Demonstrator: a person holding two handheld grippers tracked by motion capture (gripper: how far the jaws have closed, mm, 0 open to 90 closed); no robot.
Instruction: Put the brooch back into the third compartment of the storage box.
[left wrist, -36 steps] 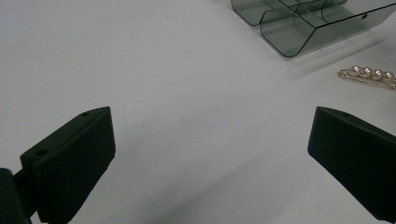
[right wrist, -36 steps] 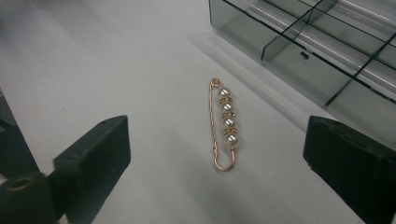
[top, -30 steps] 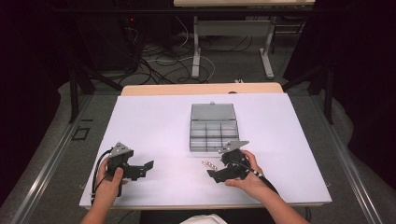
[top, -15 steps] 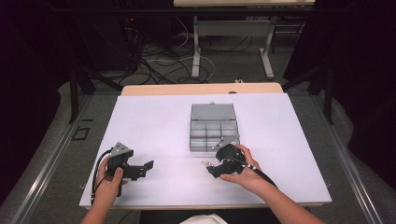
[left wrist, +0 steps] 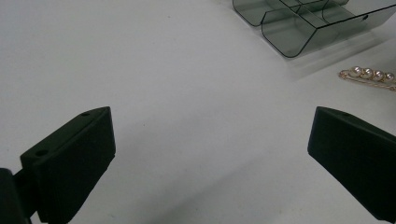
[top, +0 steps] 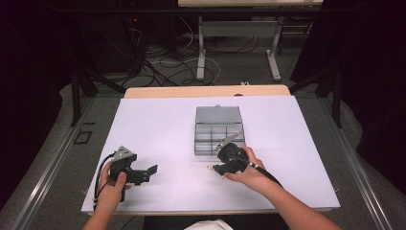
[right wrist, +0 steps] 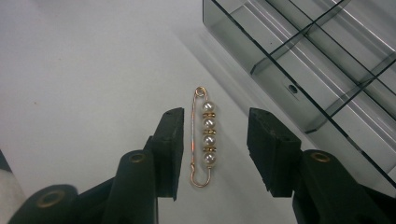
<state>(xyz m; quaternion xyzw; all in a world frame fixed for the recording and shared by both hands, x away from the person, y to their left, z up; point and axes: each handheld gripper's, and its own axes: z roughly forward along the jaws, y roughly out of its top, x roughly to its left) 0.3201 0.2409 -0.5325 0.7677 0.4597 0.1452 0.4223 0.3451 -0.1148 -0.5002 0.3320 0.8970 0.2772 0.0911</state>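
Both grippers open: right gripper point(right wrist: 212, 149) straddles the pearl pin point(right wrist: 204, 136) beside the clear box point(right wrist: 327, 60), left gripper point(left wrist: 210, 163) over bare table point(left wrist: 163, 70).

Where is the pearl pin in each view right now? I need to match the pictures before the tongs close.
High view: the pearl pin is a small speck on the white table, under the right tongs.
Left gripper view: at the right edge, upper part.
Right gripper view: centre, lying between the open jaws.
Shared landmark: the grey compartment box next to the pin.
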